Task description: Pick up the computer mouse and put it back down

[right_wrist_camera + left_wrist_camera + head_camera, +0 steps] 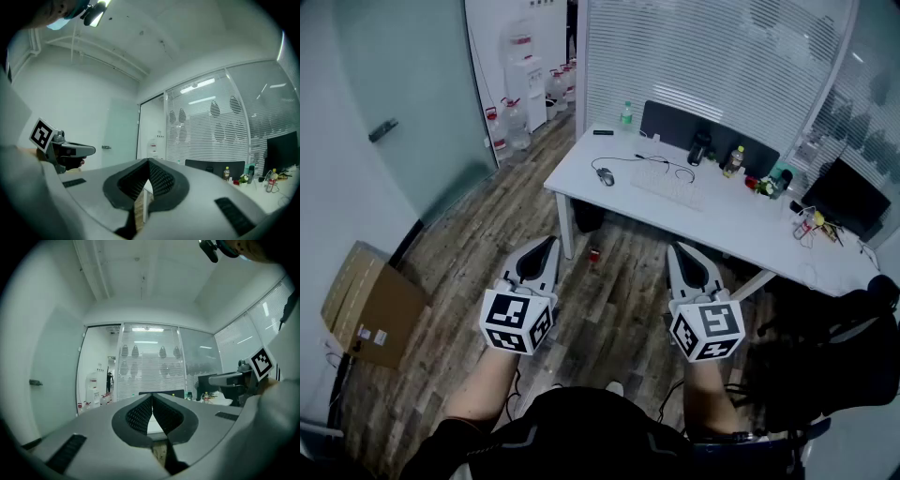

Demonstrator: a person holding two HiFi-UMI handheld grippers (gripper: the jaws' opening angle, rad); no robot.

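A dark computer mouse (606, 176) with a black cable lies near the left end of a white desk (609, 202), beside a white keyboard (665, 187). Both grippers are held level over the wooden floor, well short of the desk. My left gripper (553, 243) is shut with nothing between its jaws; in its own view the tips (152, 396) meet. My right gripper (673, 248) is shut and empty too, its tips (148, 161) touching. The mouse does not show in either gripper view.
The desk carries bottles (626, 114), a dark monitor (847, 196) and small clutter at the right. A black office chair (830, 347) stands at the right, a cardboard box (367, 305) at the left, water jugs (514, 124) and a dispenser (527, 77) at the back.
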